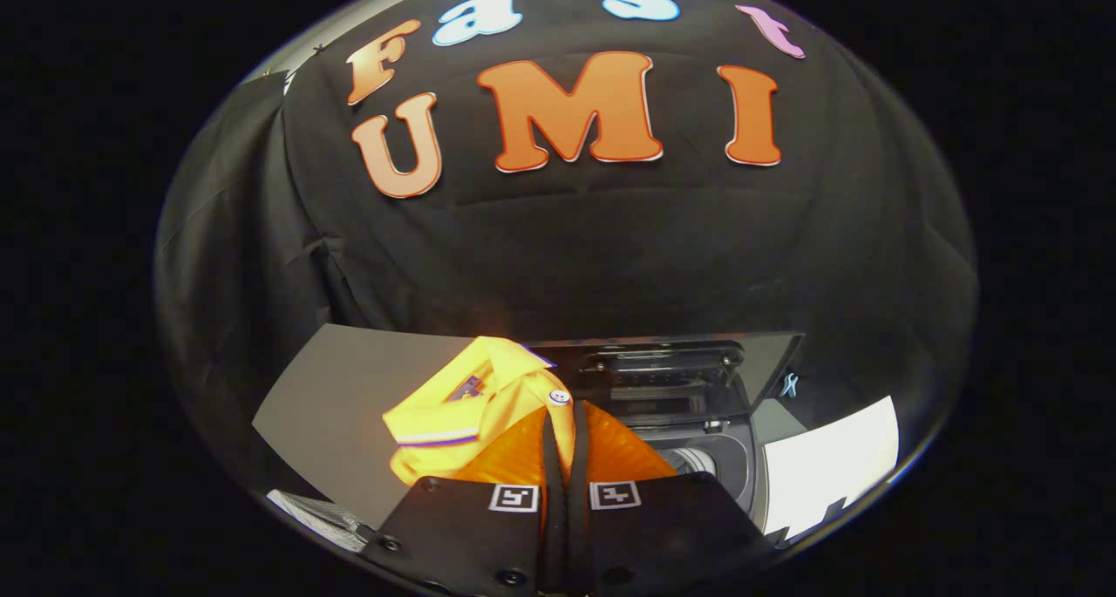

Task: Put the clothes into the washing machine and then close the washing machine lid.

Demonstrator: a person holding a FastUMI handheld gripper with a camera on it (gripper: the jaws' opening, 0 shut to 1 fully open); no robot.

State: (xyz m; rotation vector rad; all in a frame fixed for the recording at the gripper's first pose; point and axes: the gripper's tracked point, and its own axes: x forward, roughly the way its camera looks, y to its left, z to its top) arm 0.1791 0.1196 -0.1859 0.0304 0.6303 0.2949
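Fingers pinched tight together on the yellow shirt (471, 405), which hangs off the gripper (562, 423) just left of the open washer (697, 440), and that dangling bulk could snag the rim and spill outside the drum.

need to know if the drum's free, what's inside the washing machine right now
The washing machine stands open, lid up. A bit of its drum shows, bare. The rest is hidden by the gripper, shut on the yellow shirt.
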